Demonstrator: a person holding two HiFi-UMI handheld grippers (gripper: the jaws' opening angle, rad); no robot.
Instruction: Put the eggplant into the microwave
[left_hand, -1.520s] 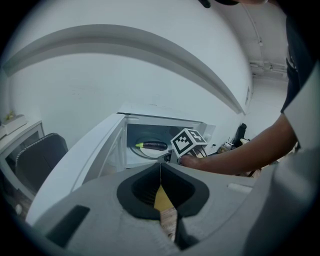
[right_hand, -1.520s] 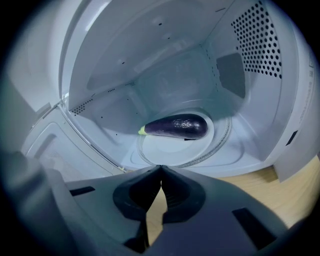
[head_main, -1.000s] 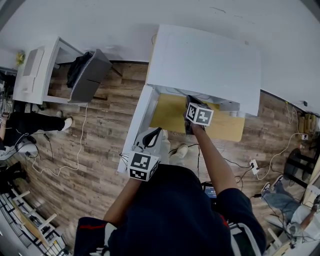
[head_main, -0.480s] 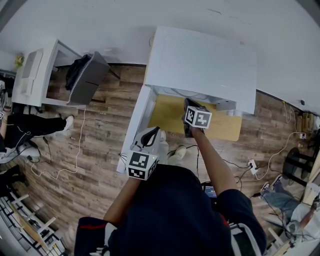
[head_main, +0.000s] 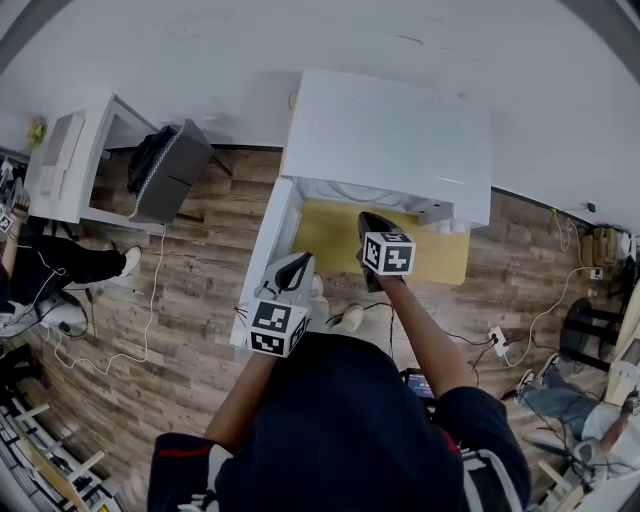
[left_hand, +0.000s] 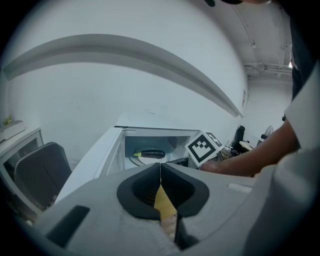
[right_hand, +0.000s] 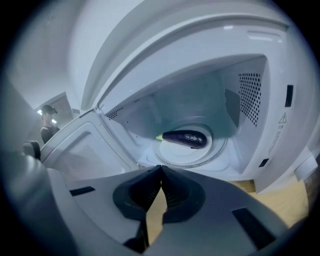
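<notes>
From the head, steeply down onto the microwave (head_main: 390, 135) and table (head_main: 325, 228), well above both. Along the left claw (left_hand: 160, 164), from further back, facing the open cavity. Along the right claw (right_hand: 160, 167), close at its mouth. Shared by both claw views: the eggplant (right_hand: 184, 138) inside.

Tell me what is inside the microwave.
A dark eggplant lies on the round turntable, nothing else visible. The right gripper, shut and empty, covers part of the microwave floor.

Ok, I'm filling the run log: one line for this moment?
eggplant: on turntable in microwave | door: open | left gripper: shut, empty | right gripper: shut, empty
</notes>
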